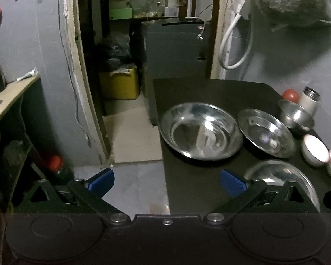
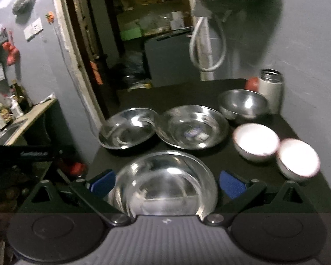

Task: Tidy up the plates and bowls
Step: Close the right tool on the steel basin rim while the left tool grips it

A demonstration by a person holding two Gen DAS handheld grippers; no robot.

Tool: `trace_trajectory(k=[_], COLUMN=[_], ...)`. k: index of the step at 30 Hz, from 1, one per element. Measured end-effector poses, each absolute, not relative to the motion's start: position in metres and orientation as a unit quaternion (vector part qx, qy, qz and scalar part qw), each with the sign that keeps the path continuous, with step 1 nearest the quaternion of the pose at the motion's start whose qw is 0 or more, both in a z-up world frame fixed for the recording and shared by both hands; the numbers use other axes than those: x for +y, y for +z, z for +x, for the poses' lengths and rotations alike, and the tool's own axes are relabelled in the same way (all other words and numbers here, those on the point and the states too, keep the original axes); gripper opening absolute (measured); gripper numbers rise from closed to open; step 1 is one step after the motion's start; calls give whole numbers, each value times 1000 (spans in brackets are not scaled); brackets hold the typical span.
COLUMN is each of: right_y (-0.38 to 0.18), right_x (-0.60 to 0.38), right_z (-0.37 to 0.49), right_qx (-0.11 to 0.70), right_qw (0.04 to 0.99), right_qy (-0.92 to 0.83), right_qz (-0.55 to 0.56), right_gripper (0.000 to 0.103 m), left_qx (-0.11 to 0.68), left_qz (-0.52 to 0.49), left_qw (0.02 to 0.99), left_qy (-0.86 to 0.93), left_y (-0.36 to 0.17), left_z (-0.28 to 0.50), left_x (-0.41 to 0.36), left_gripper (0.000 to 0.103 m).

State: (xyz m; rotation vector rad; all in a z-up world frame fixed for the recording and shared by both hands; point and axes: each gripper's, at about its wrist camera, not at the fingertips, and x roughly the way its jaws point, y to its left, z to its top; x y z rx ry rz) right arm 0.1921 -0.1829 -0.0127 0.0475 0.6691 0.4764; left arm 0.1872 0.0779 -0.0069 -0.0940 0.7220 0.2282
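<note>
Steel dishes crowd the black tabletop as I hold both tongs over its near edge. My right tongs stand spread wide, blue pads on either side of the nearest steel plate, which lies flat at the tabletop's front; whether a pad touches its rim I cannot tell. Behind that plate sit two more steel plates side by side, one to the left and one to the right, their rims meeting or nearly so. Farther back and to the right of the near plate is a deep steel bowl, with a white flask just behind it and a red round thing beside the flask. Two white bowls sit close together to the right of the near plate.

My left tongs are likewise spread and grip nothing, hanging partly off the tabletop's left edge, over the floor. From there the near plate shows behind the right pad, with the left-hand plate straight ahead. A dim doorway opens behind the tabletop.
</note>
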Motion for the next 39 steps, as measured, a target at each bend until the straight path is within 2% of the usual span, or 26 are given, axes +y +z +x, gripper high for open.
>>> trace_trajectory(k=[11,21,27,35,39], right_y=[-26,-39,-51,-64,-69], right_x=[-134,-81,-63,-51,-47], right_z=[236,259,280,296,301], right_qx=[344,356,373,391,396], right_qw=[903,906,902,899,901], right_qy=[250,214,190,153,131], right_qz=[60,84,108,123,120], right_gripper=[103,103,95,85,78], left_qx=[376,387,395,411,423], left_qz=[-32,5,20,12,10], left_qw=[924,921,912,899,893], left_qy=[59,-47,-108,-151,-156], left_y=[-4,-27,-42,-56,-62], left_z=[275,354,377,393,397], left_x=[125,155,160,167,169], left_gripper=[102,102,91,70,68])
